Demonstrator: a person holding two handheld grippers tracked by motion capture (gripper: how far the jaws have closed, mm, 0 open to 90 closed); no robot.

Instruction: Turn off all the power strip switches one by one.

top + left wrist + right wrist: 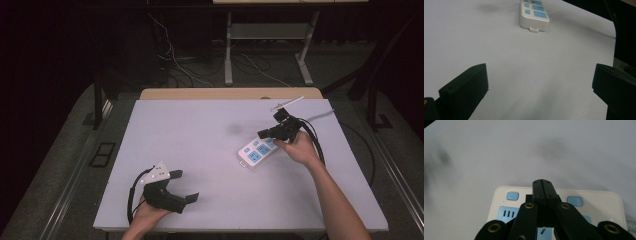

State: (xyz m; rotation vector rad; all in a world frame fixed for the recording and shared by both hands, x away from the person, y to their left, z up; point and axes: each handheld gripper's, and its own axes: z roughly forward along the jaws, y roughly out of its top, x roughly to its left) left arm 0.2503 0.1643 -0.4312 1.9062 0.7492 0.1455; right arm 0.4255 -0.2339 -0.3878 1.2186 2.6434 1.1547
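**Power strip under right claw, left claw idle**

Dark room behind; cables and a metal frame on the floor past the far edge. We work on a pale grey surface (200,150), bare apart from one item.

Power strip (257,151): white, blue socket faces and blue switches, lying flat right of centre, angled toward the far right corner. Its cord end is hidden under the right hand.

Right claw (266,133): jaws pressed together with nothing between them, tips directly over the strip's top face. In the right gripper view the shut tips sit between two blue switches; we cannot tell whether they touch the plastic.

Left claw (186,186): jaws wide apart, empty, held low near the front-left edge, well apart from the strip. The left gripper view looks across bare surface to the strip's near end, which carries a small tab.

Handling judgement: rigid plastic shell, likely light, smooth and prone to sliding when pushed. We would grip across the narrow width on the long side walls, not the socket faces.
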